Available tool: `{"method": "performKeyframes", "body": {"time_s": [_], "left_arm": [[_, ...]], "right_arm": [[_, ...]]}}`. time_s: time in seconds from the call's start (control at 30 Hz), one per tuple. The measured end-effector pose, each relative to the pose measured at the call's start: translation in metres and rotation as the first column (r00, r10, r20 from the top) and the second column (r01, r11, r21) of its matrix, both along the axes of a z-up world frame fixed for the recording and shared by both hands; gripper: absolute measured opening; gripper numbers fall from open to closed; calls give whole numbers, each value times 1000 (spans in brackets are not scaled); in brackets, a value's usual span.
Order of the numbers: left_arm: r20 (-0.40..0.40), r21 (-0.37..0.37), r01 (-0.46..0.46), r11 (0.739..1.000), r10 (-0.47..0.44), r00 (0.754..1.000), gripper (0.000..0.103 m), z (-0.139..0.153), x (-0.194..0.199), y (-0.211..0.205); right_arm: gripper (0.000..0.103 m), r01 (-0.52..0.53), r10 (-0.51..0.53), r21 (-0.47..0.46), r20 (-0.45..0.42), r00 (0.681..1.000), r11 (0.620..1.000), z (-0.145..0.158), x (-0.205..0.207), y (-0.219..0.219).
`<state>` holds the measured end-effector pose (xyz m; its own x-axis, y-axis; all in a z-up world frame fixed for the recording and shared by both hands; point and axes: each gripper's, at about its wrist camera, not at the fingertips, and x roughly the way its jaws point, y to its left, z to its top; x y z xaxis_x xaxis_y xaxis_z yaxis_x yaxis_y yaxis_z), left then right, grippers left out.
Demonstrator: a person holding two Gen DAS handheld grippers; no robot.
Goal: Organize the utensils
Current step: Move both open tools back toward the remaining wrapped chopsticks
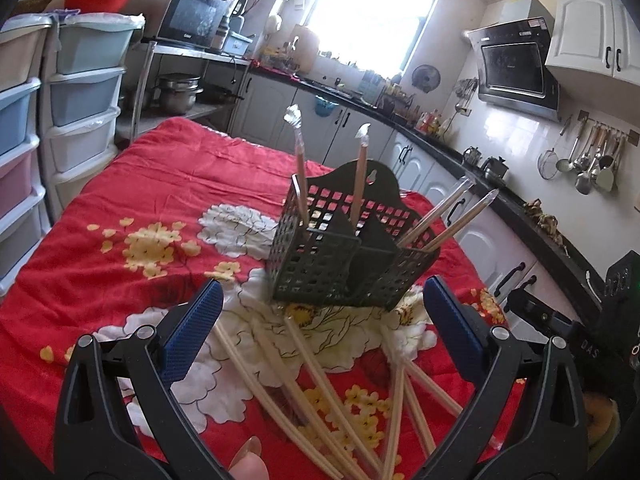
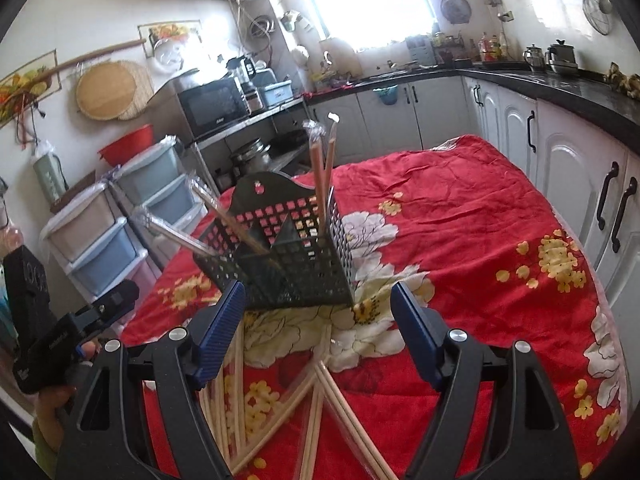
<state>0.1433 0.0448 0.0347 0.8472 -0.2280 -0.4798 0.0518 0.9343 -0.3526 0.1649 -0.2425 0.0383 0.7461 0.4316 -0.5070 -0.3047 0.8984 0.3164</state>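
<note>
A dark perforated utensil caddy (image 1: 320, 268) stands on the red flowered cloth (image 1: 160, 200), also in the right wrist view (image 2: 304, 276). Wrapped chopstick pairs stand in it: two upright ones (image 1: 302, 176) and two leaning ones (image 1: 444, 218). Several loose wrapped chopsticks (image 1: 320, 392) lie on the cloth in front of the caddy, also in the right wrist view (image 2: 320, 404). My left gripper (image 1: 320, 332) is open and empty above the loose chopsticks. My right gripper (image 2: 318, 332) is open and empty above them too; it shows at the right edge of the left wrist view (image 1: 568, 328).
Plastic drawer towers (image 1: 76, 92) stand left of the table. White cabinets under a black counter (image 1: 480, 184) run along the right. A metal shelf with a microwave (image 1: 192, 16) and pots stands behind. The left gripper's body (image 2: 60, 328) shows at the left of the right wrist view.
</note>
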Motion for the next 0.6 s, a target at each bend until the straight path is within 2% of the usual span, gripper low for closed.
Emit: {"method": "performKeyframes", "body": {"time_s": [0.43,0.6], "left_arm": [[-85,2,-42,999,42,996,92,-27,1,17],[-145,7,-31,999,32,989,92,-41,8,18]], "right_arm": [[73,-112,108,-60,-61,992,992,-22,-6,28],[73,-136,126,-92,-103,987,986,-35,-7,37]]}}
